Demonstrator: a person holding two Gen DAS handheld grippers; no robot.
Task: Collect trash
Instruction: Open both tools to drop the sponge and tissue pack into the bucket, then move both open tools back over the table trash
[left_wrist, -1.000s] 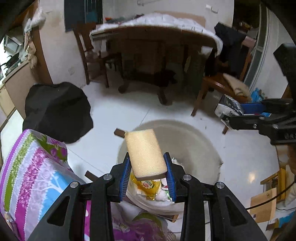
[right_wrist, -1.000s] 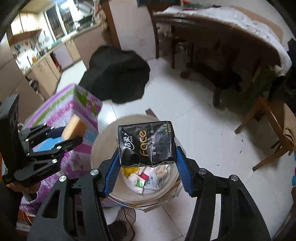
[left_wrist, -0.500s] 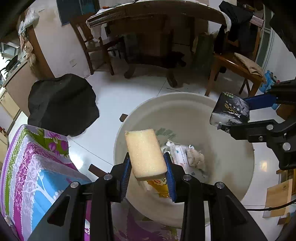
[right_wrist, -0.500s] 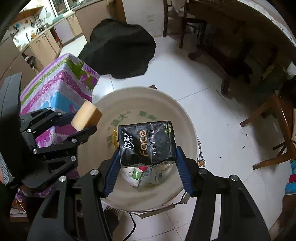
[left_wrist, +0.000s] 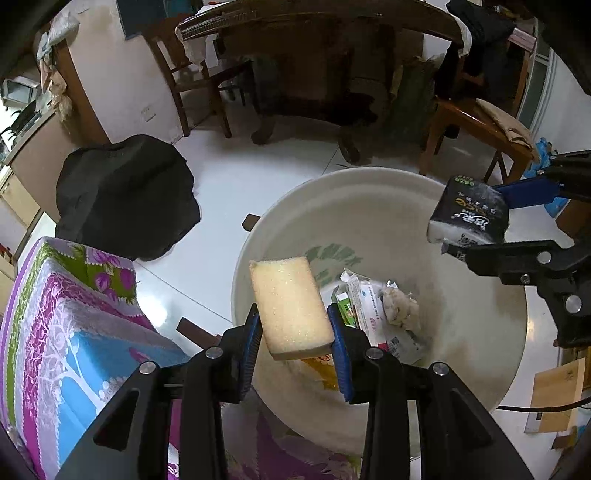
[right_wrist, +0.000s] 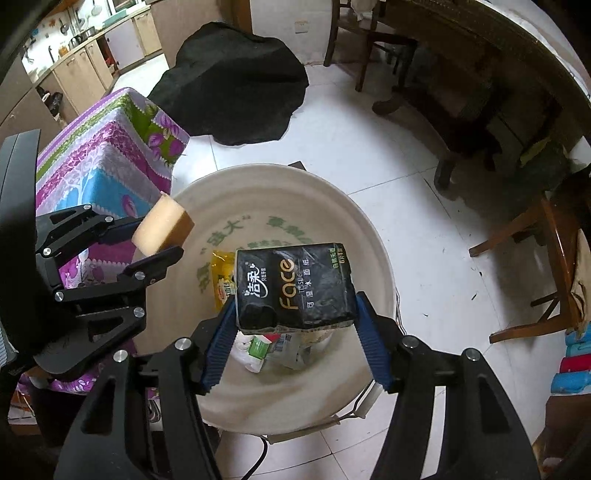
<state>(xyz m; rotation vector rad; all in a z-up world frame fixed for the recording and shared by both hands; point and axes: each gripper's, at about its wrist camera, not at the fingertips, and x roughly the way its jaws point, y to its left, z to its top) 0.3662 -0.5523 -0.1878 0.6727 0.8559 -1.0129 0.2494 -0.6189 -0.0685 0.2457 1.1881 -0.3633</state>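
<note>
White tiled floor (right_wrist: 369, 155) lies under everything. Left claw (left_wrist: 295, 332) grips a yellow rectangular foam sponge (left_wrist: 291, 306). Right claw (right_wrist: 295, 325), its jaws just opening, carries a black plastic tissue pack (right_wrist: 293, 286), the right pad now barely touching. Both hang above the cream round plastic bin (right_wrist: 369, 236) holding wrappers (left_wrist: 373, 306).

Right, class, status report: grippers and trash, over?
Left gripper shut on sponge. Right gripper, jaws just opening, tissue pack between them. Both over the bin; nothing in the way.
</note>
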